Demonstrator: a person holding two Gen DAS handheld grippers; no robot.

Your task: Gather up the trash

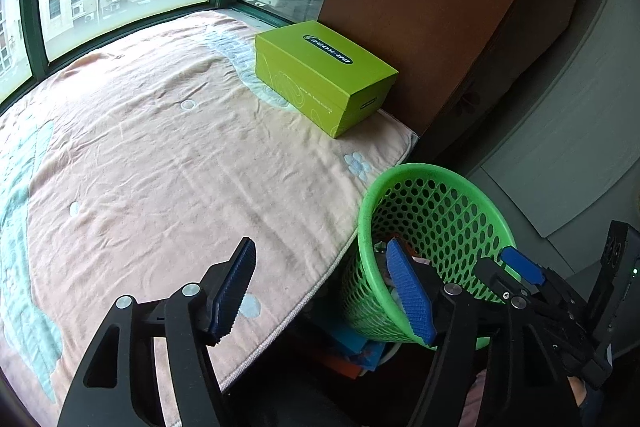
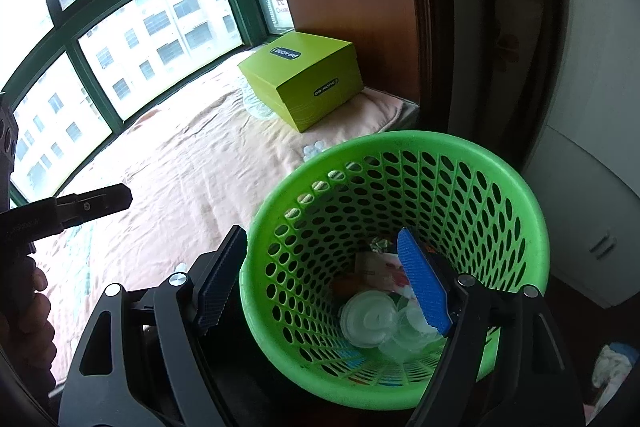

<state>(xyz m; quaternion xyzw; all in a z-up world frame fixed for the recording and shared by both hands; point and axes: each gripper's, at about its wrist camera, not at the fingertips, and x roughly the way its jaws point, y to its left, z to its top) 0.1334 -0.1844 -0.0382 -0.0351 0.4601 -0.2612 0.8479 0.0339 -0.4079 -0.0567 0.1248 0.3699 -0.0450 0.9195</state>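
Right wrist view looks pretty much straight into the green basket (image 2: 500,183), so that's where the trash (image 2: 372,319) sits: clear plastic lids or cups, a crumpled printed wrapper and a scrap of foil, all piled at the bottom. Basket is round, perforated all over, standing upright on the floor right against the bed edge, no real long axis to worry about.

Right gripper (image 2: 324,287) straddles the near rim, 1 pad outside the wall and the other hanging inside above the trash. Jaws are about half open with nothing clamped, pads not pressing the wall as far as I can tell.

Left gripper (image 1: 328,295) hangs over the bed corner just beside the basket, jaws also apart and empty. Right hand is clearly the nearer 1.

Bed (image 1: 160,147) looks bare apart from a lime green box (image 1: 320,75) far back by the window, so my guess is collecting is nearly done.
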